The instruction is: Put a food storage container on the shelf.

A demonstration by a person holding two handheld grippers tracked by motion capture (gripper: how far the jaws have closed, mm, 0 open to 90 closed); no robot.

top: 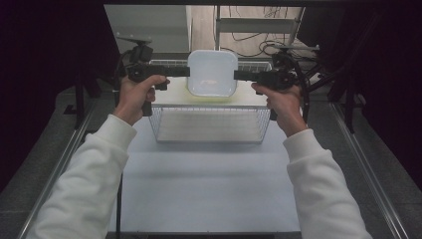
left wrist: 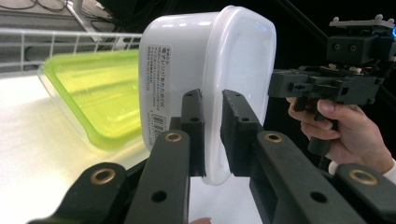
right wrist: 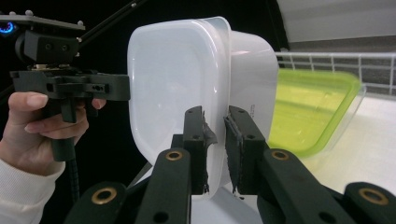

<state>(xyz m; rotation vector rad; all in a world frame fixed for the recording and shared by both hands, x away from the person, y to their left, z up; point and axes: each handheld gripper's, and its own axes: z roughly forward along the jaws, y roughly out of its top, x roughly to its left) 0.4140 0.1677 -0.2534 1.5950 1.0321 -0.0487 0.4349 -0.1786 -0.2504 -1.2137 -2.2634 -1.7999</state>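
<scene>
High view: a white tub is held tipped on edge, its broad face toward the camera, above the far part of a wire basket on the white worktop. The left tongs meet its left rim, the right tongs its right rim. A hand grips each tool; white sleeves come in from below. Under the tub, a strip of pale green shows.

Left gripper view: the two black jaws stand narrow, clamped on the tub's rim (the wall sits between the pads). A printed label is on the tub's side. Behind and left lies a green lid, flat on a white surface inside the basket wire. The other tongs touch the tub's far rim, held by a hand.

Right gripper view: the jaws are likewise narrow and pinch the tub's rim. The green lid lies to the right, the basket wire behind it. The left tongs reach the opposite rim, a hand on their grip.
</scene>
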